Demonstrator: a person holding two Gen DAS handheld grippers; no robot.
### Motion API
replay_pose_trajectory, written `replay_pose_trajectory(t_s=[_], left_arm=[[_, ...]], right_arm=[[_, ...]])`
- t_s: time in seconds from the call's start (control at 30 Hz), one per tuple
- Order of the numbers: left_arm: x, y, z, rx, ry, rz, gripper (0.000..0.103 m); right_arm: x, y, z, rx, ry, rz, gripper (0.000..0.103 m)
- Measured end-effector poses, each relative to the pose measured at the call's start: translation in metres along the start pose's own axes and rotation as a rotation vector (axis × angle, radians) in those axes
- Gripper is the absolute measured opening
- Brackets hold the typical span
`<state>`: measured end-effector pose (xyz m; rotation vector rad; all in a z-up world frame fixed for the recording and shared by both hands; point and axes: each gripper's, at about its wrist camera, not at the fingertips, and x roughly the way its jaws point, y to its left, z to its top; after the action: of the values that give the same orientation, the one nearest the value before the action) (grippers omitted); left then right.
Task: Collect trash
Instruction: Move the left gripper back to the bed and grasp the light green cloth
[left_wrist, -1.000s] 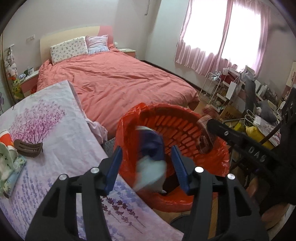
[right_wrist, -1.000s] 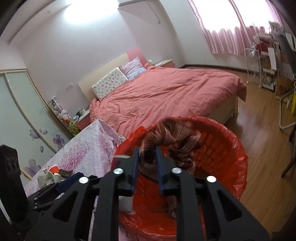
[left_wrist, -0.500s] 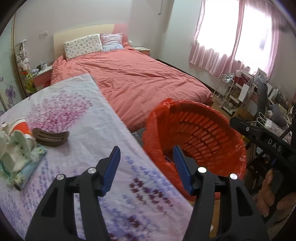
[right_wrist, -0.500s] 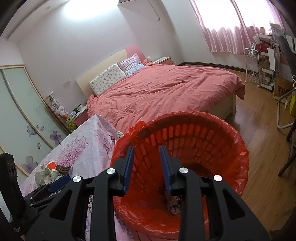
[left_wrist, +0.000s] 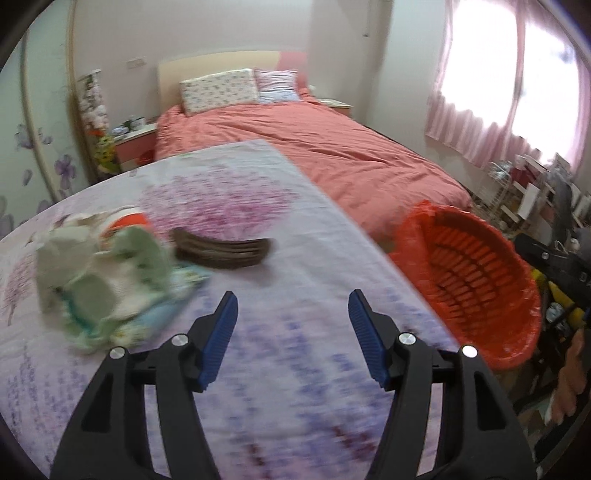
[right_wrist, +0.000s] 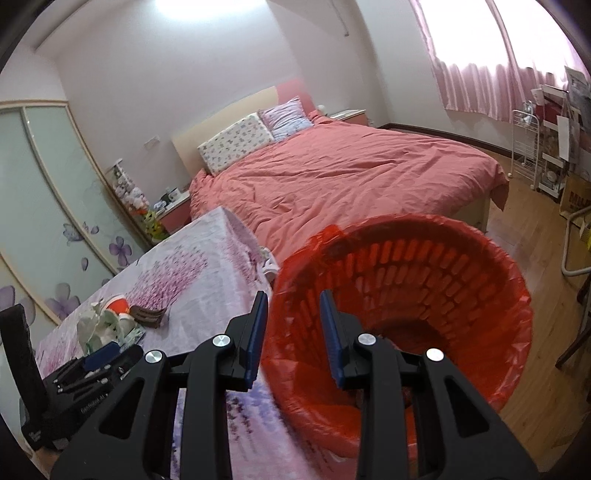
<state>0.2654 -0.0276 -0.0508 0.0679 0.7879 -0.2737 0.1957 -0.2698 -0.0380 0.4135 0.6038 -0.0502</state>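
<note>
A red slatted basket (left_wrist: 476, 280) lined with a red bag stands on the floor beside the table; some dropped trash shows dimly at its bottom (right_wrist: 406, 398). My left gripper (left_wrist: 293, 299) hangs open over the lavender-print tablecloth (left_wrist: 295, 221), nothing between its blue pads. Ahead and to its left lie a crumpled white-and-green heap of wrappers (left_wrist: 99, 280), a red-and-white cup (left_wrist: 129, 221) and a brown curved piece (left_wrist: 221, 251). My right gripper (right_wrist: 293, 299) is open and empty above the basket's near rim (right_wrist: 406, 314).
A bed with a pink cover (left_wrist: 332, 155) runs along behind the table and basket. Frosted wardrobe doors (right_wrist: 44, 206) stand at left. A white wire rack (right_wrist: 528, 147) and clutter line the right wall, with wood floor (right_wrist: 554, 369) beside the basket.
The blue-white item between my left jaws and the plaid cloth in my right jaws are gone, and both grippers are empty. The left gripper swung left from the basket to over the table. The right jaws opened.
</note>
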Motion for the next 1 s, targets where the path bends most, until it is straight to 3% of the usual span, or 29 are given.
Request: replay_pose_trajectory(t_s=[0.43, 0.6, 0.73, 0.87, 1.0], left_arm=[[-0.022, 0.149, -0.020, -0.198, -0.021, 0.246, 0.062], [-0.015, 0.170, -0.023, -0.228, -0.003, 0.258, 0.060], [-0.001, 0.174, -0.023, -0.245, 0.032, 0.221, 0.056], [0.010, 0.175, -0.023, -0.256, 0.060, 0.186, 0.041], [0.011, 0.173, -0.024, -0.253, 0.058, 0.184, 0.012]], right_arm=[[0.014, 0.072, -0.020, -0.157, 0.041, 0.038, 0.030], [0.020, 0.096, -0.029, -0.207, 0.061, 0.057, 0.030], [0.023, 0.109, -0.035, -0.252, 0.069, 0.060, 0.030], [0.024, 0.116, -0.038, -0.263, 0.077, 0.061, 0.030], [0.027, 0.121, -0.040, -0.266, 0.087, 0.062, 0.030]])
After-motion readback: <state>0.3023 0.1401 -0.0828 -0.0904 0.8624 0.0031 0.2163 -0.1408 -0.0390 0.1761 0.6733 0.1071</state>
